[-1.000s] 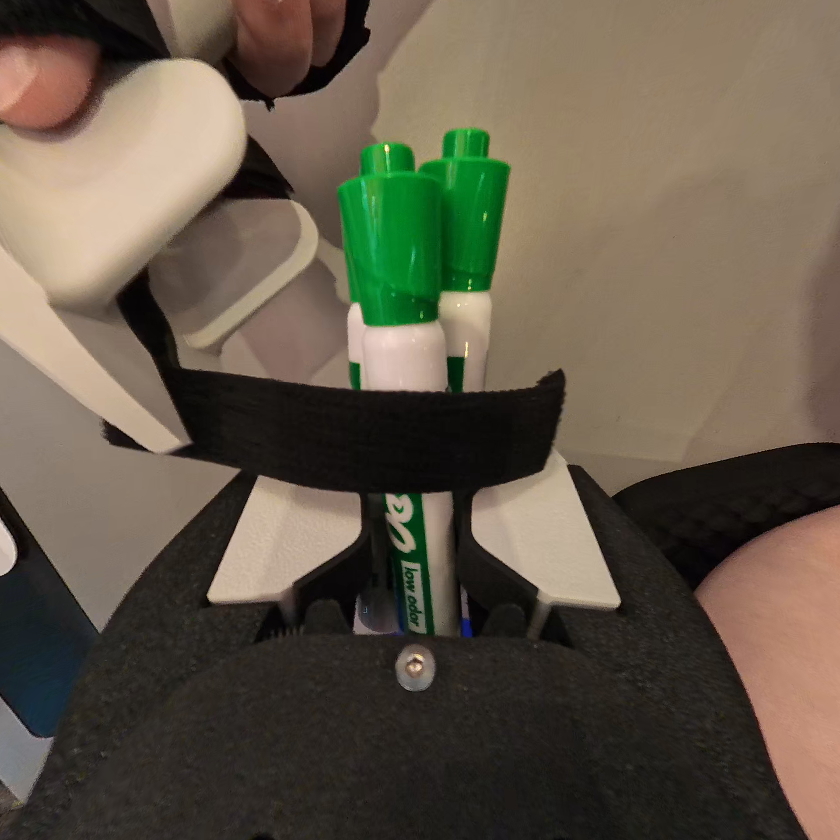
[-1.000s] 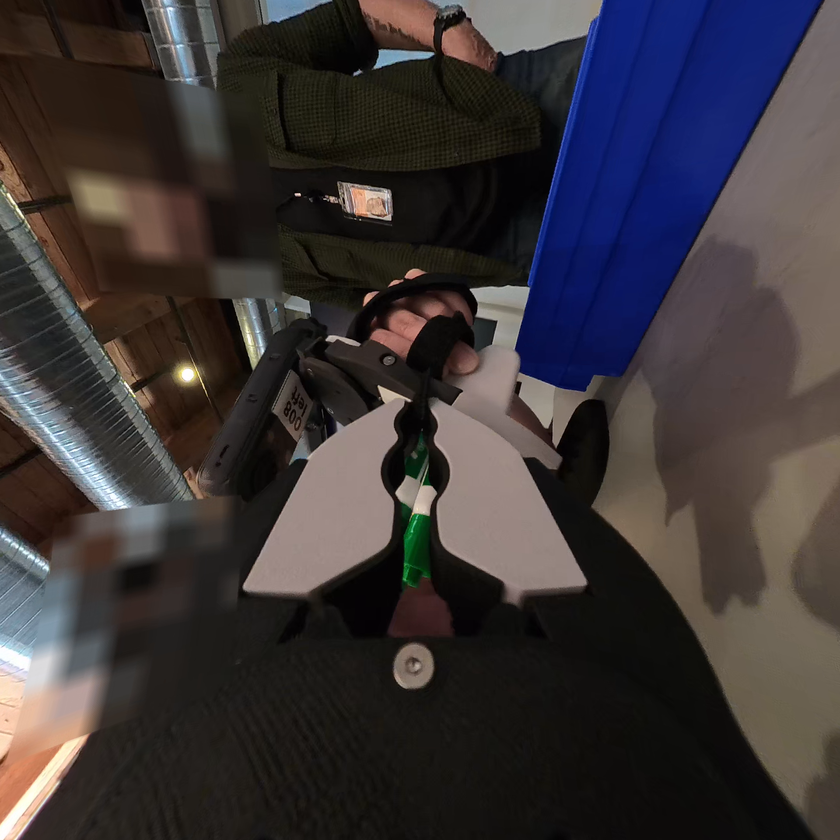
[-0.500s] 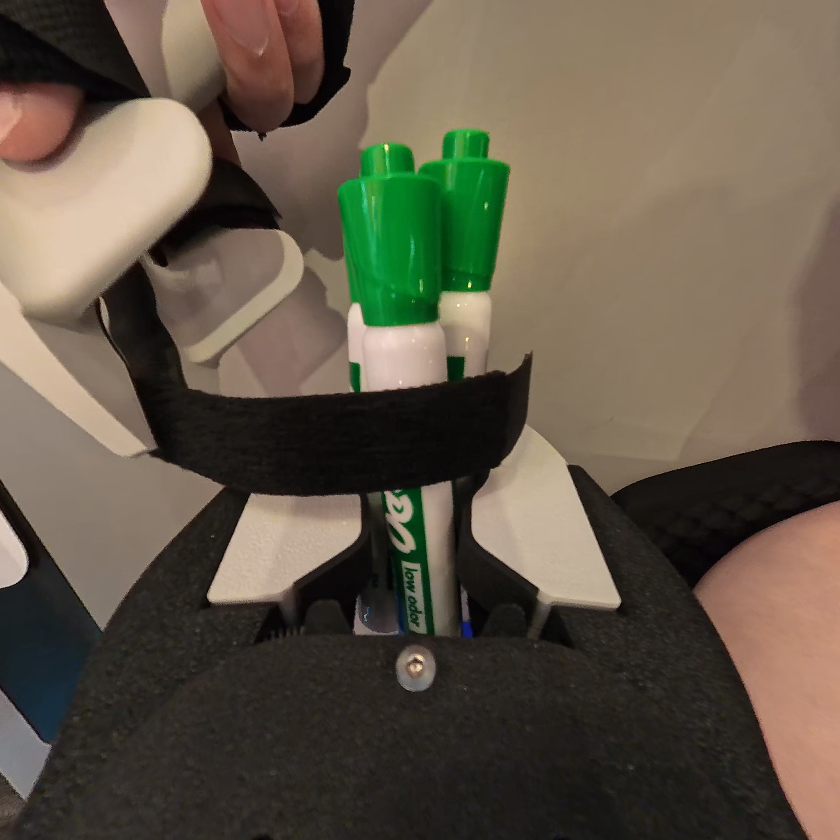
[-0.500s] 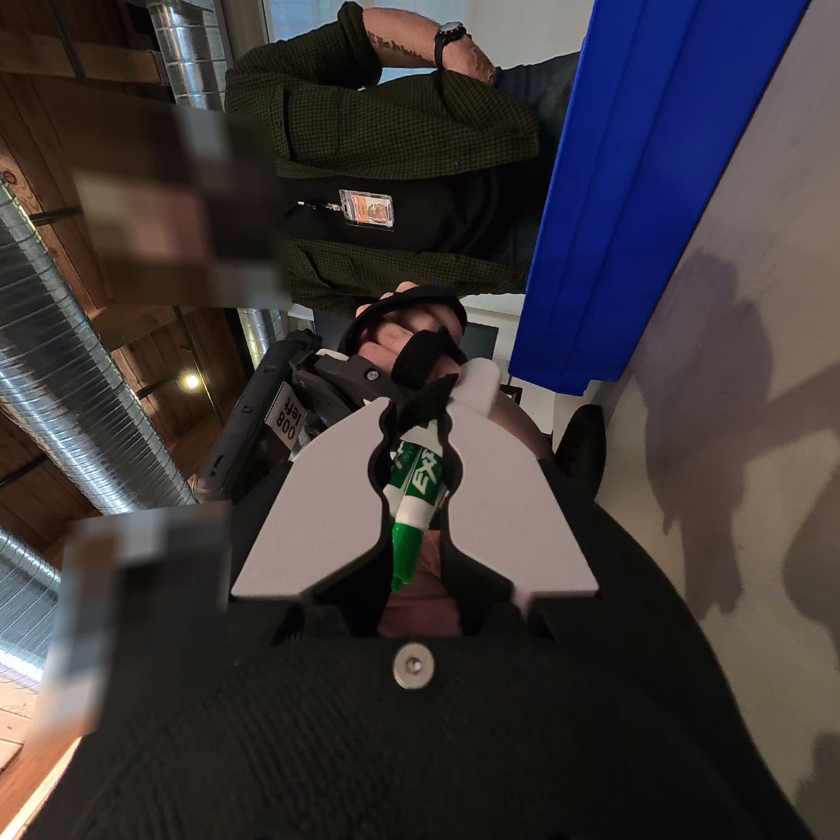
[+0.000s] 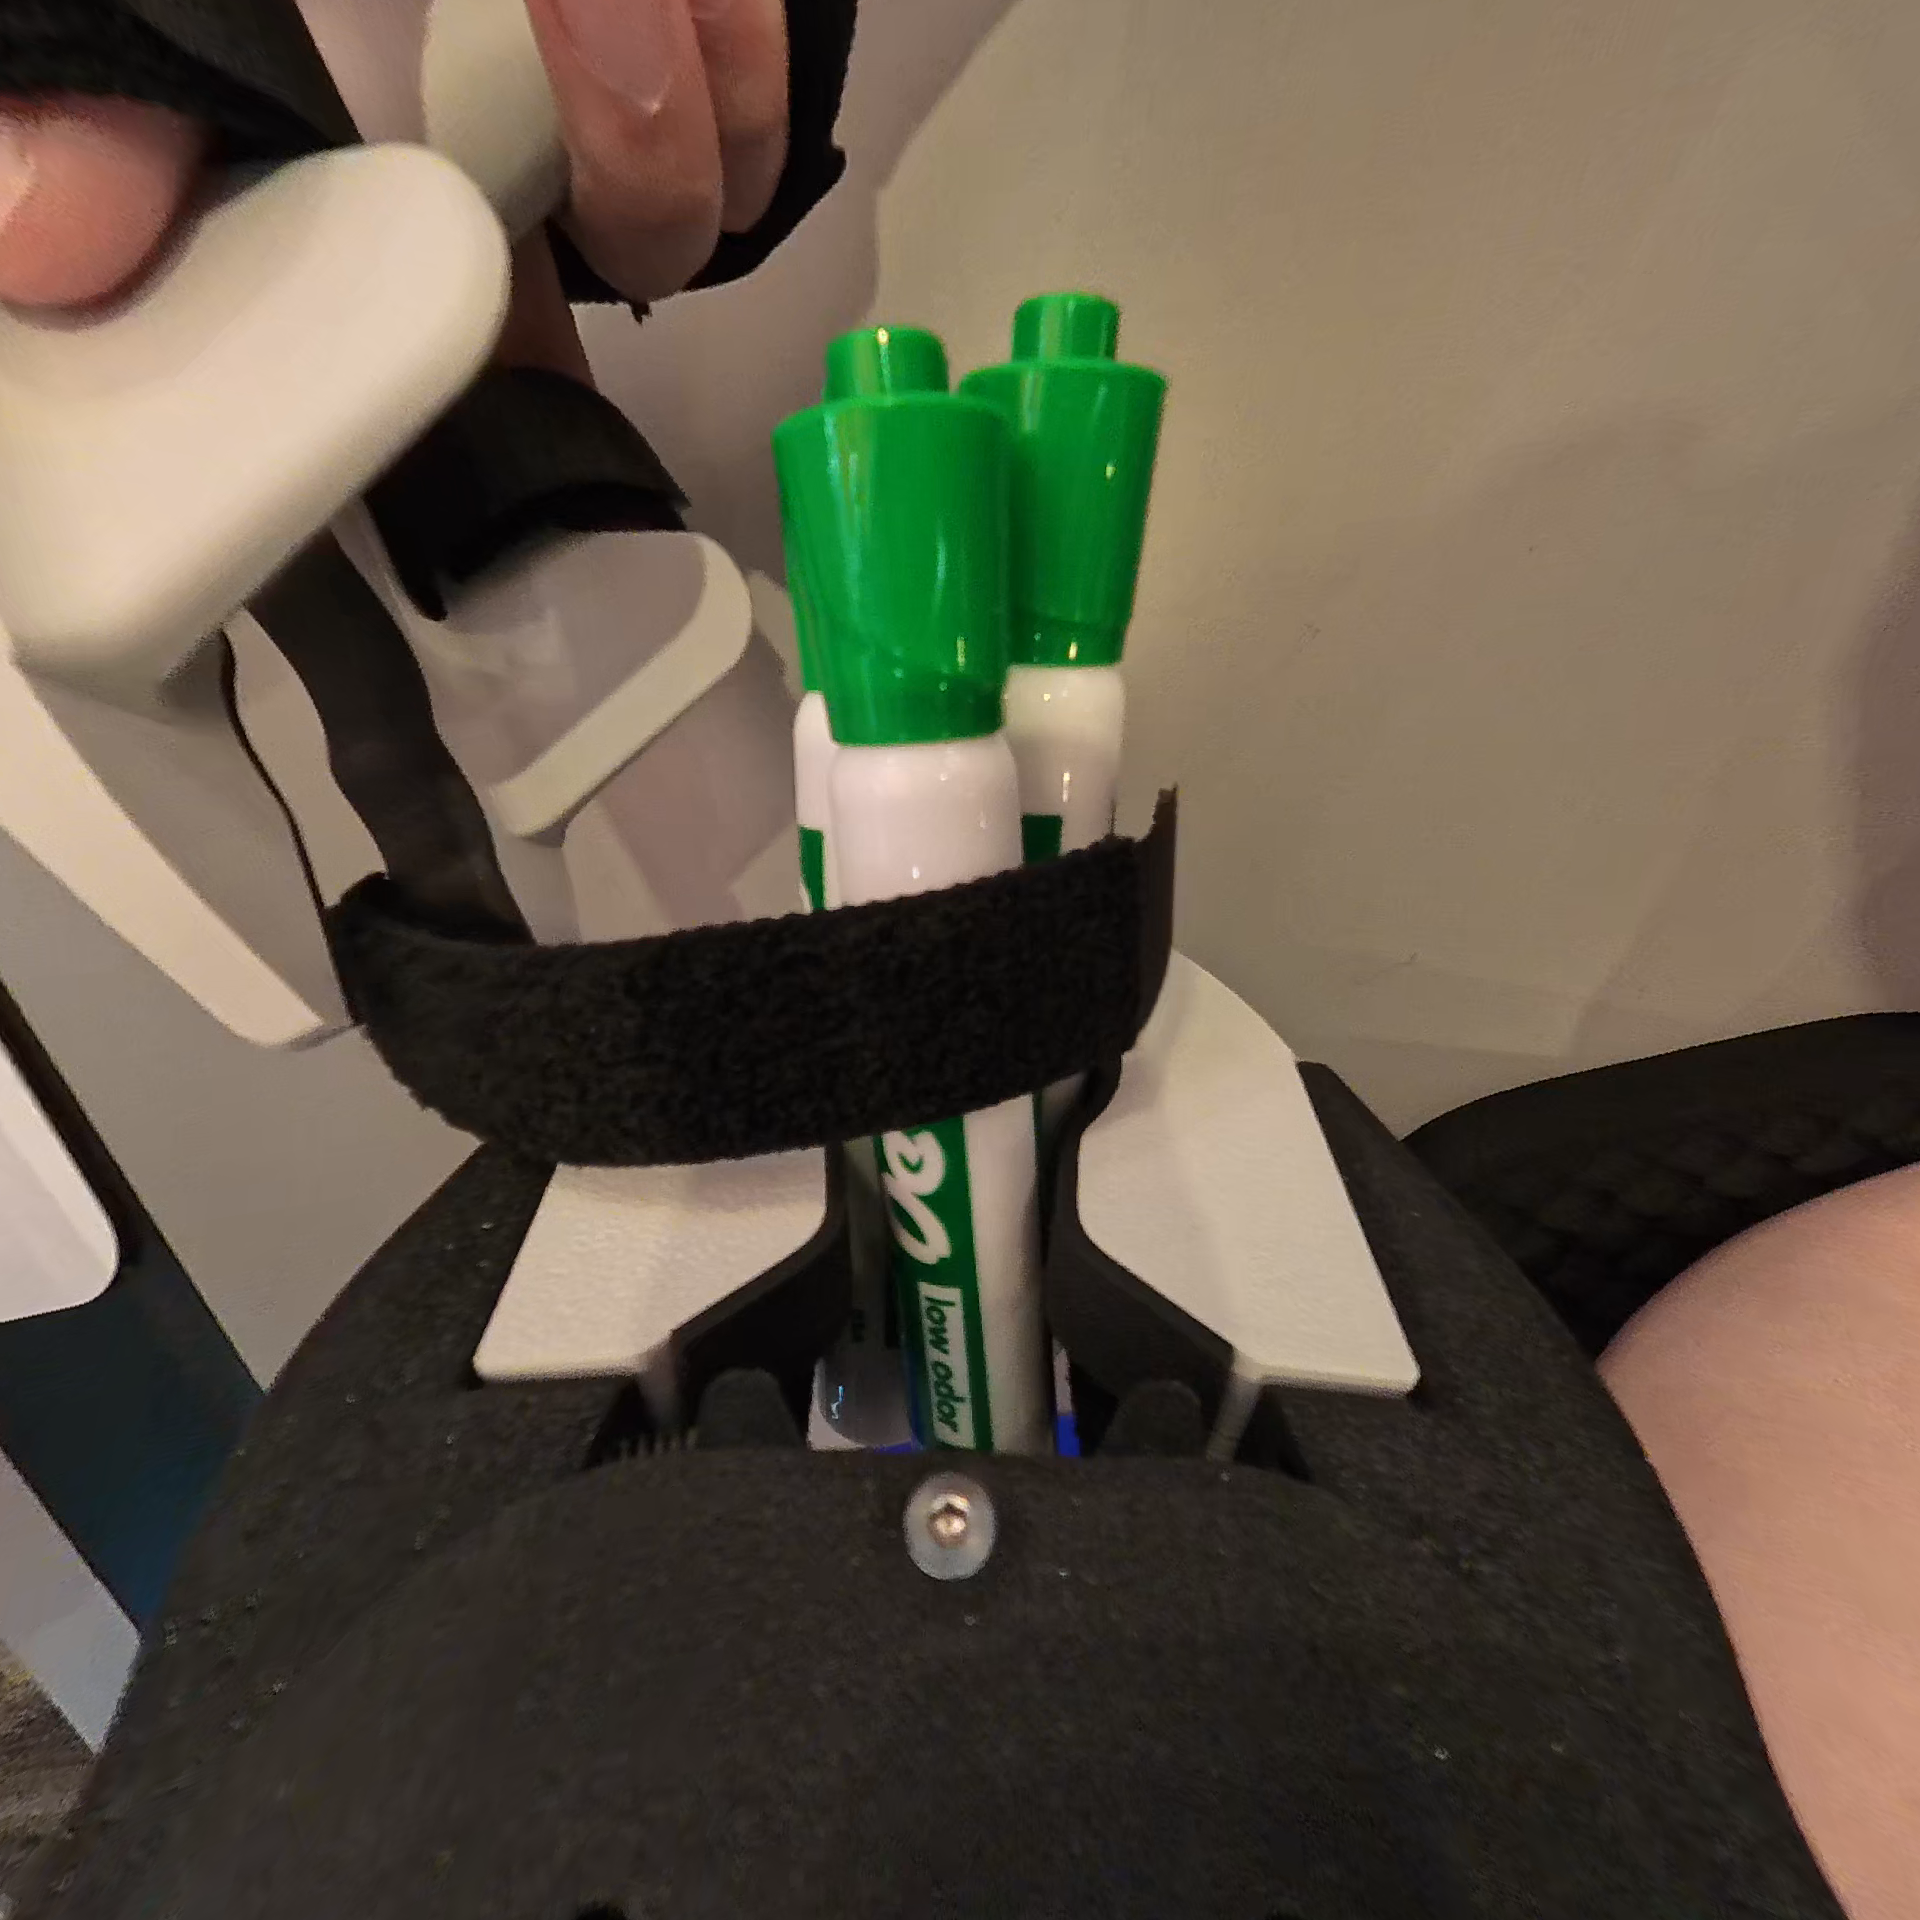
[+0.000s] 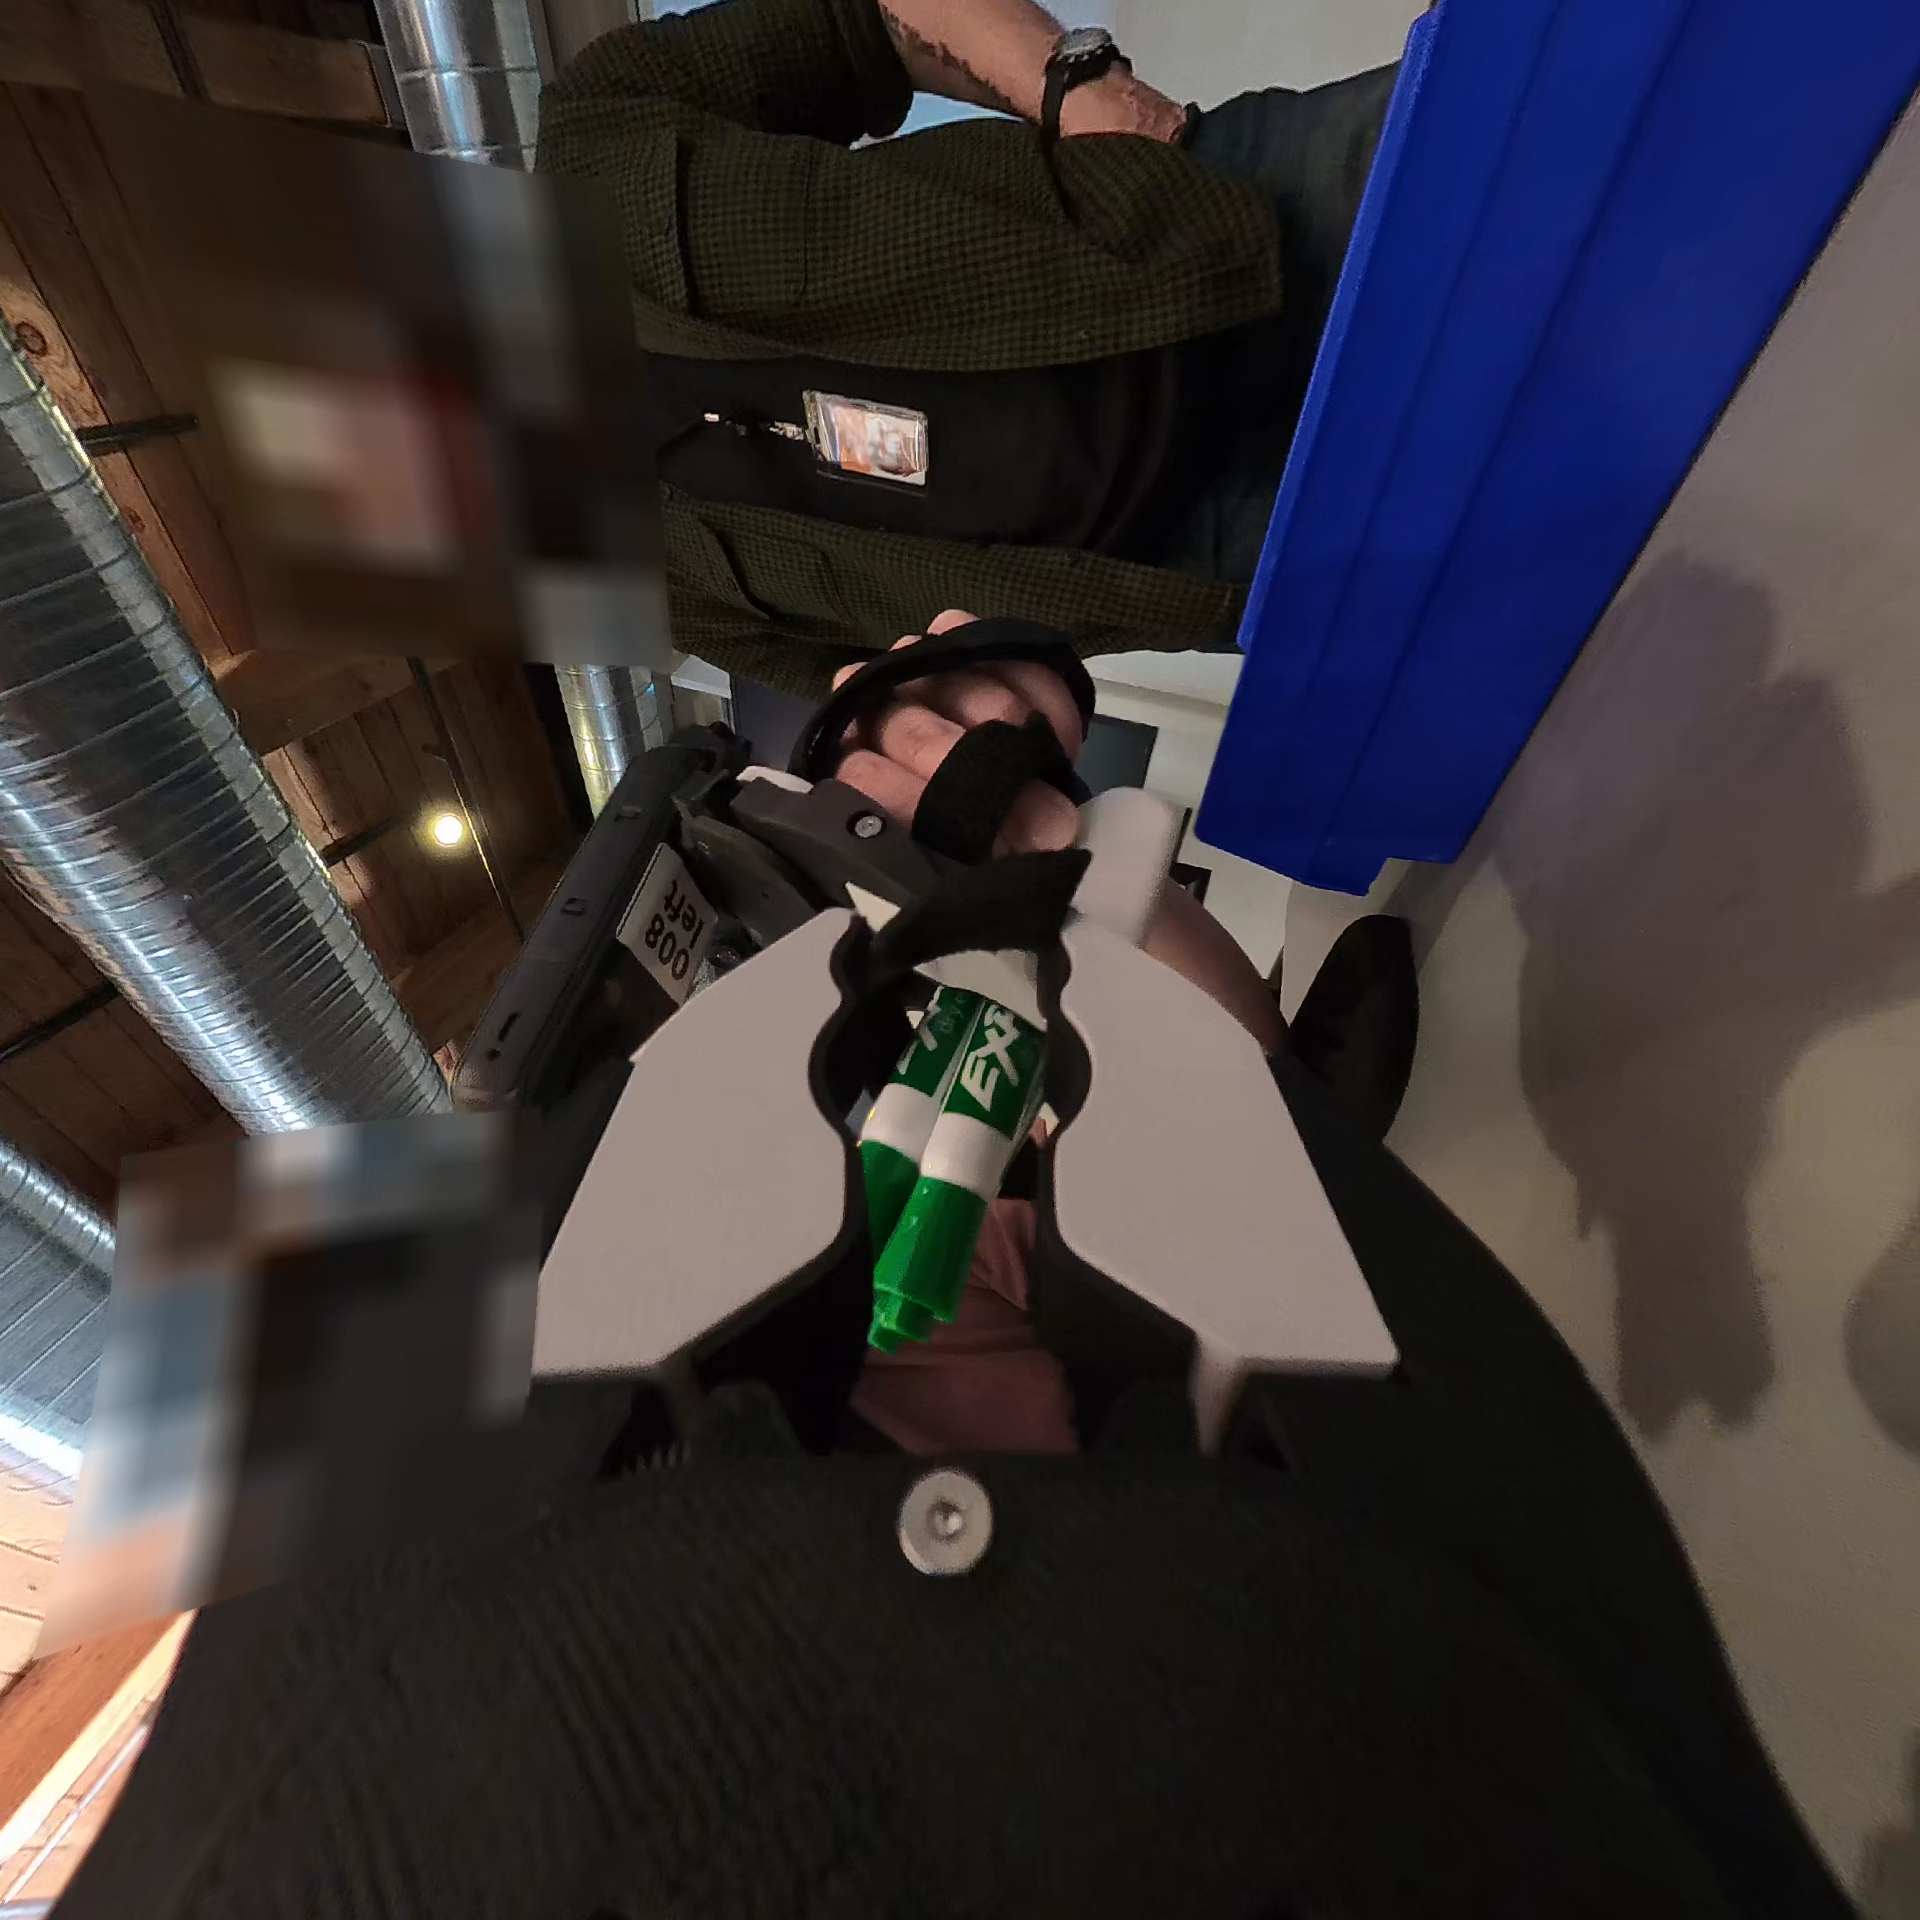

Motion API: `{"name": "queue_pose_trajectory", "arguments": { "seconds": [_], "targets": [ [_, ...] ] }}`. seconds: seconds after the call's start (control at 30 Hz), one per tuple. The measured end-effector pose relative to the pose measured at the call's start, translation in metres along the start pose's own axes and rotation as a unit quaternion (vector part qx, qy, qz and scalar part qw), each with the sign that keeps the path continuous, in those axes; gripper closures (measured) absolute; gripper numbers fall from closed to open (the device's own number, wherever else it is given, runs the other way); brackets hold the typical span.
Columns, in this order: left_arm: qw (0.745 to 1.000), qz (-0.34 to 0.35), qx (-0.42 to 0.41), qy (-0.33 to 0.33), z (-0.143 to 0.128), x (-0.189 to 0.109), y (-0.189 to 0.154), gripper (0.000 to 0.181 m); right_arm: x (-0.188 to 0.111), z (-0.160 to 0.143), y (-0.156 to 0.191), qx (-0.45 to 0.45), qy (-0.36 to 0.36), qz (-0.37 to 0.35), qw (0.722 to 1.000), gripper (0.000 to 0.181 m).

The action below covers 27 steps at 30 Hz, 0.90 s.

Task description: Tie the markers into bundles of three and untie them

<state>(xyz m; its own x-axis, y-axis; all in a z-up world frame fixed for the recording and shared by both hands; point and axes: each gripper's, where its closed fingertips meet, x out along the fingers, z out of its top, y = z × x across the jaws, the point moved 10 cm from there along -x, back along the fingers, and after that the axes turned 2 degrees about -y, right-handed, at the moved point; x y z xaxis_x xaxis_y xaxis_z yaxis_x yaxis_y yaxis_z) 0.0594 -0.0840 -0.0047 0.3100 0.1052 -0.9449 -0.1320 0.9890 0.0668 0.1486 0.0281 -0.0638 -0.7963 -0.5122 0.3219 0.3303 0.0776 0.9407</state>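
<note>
In the left wrist view my left gripper (image 5: 935,1018) is shut on three green-capped white markers (image 5: 914,582) that stand upright between its fingers. A black hook-and-loop strap (image 5: 727,1018) runs loosely across the front of the markers and up to the left, between the fingers of my right gripper (image 5: 416,831). In the right wrist view my right gripper (image 6: 956,935) has its jaws apart. The strap (image 6: 977,904) lies across the gap at the tips, and no pad presses on it. The markers (image 6: 956,1122) show between the fingers.
A blue bin (image 6: 1507,416) stands at the right on the pale surface (image 5: 1455,520). A person in a dark green jacket (image 6: 883,260) is behind. A hand (image 6: 935,727) holds the left tool. A forearm (image 5: 1766,1507) is at the lower right.
My right jaws have opened from shut on the strap's end. The strap has slackened and sags to the left. My left gripper keeps the markers still.
</note>
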Motion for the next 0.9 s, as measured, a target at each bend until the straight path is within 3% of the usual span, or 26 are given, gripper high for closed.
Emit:
{"name": "queue_pose_trajectory", "arguments": {
  "seconds": [0.9],
  "targets": [
    [0.999, 0.033, 0.007, -0.013, 0.0, -0.015, -0.005, 0.139, 0.007, -0.012, 0.014, -0.051, 0.049, -0.029, 0.997, 0.137]
  ]
}}
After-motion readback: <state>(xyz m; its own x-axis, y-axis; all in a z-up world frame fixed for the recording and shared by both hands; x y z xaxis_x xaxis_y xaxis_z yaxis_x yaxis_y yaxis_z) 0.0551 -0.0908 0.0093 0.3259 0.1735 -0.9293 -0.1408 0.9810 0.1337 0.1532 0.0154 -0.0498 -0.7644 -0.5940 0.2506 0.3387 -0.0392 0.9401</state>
